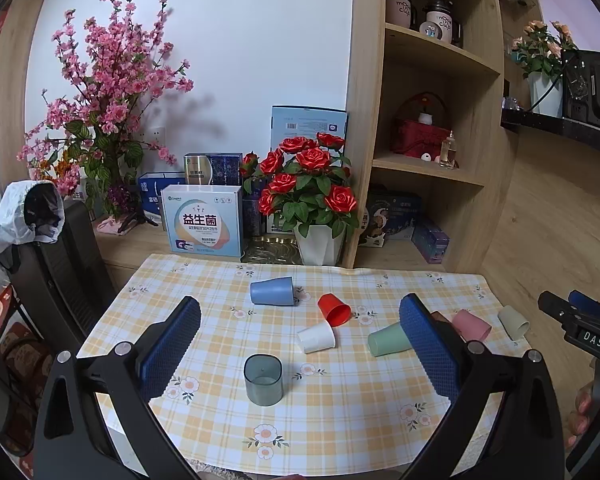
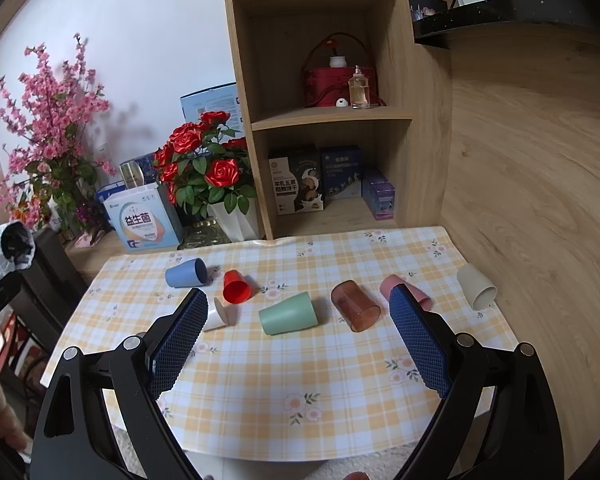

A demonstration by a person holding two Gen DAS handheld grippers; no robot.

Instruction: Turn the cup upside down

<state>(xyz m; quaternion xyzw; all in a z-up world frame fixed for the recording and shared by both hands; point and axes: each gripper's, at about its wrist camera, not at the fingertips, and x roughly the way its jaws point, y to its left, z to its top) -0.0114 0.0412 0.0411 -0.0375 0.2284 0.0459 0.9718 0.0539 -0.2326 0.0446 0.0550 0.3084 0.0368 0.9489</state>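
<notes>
Several plastic cups are on the checked tablecloth (image 1: pixel 340 412). A grey see-through cup (image 1: pixel 263 379) stands near the front, between my left gripper's (image 1: pixel 300 348) open fingers but farther out; whether its mouth faces up or down is unclear. Blue (image 1: pixel 272 291), red (image 1: pixel 334 309), white (image 1: pixel 317 337), green (image 1: pixel 388 340), pink (image 1: pixel 471 325) and beige (image 1: pixel 514 322) cups lie on their sides. My right gripper (image 2: pixel 296 340) is open and empty above the table's front, with the green cup (image 2: pixel 288 314) and a brown see-through cup (image 2: pixel 355 306) lying beyond it.
A white pot of red roses (image 1: pixel 312 200) and boxes (image 1: pixel 202 224) stand on the ledge behind the table. A wooden shelf unit (image 2: pixel 324 120) rises at the back right. A black chair (image 1: pixel 60 272) is at the table's left. A wooden wall (image 2: pixel 540 200) bounds the right.
</notes>
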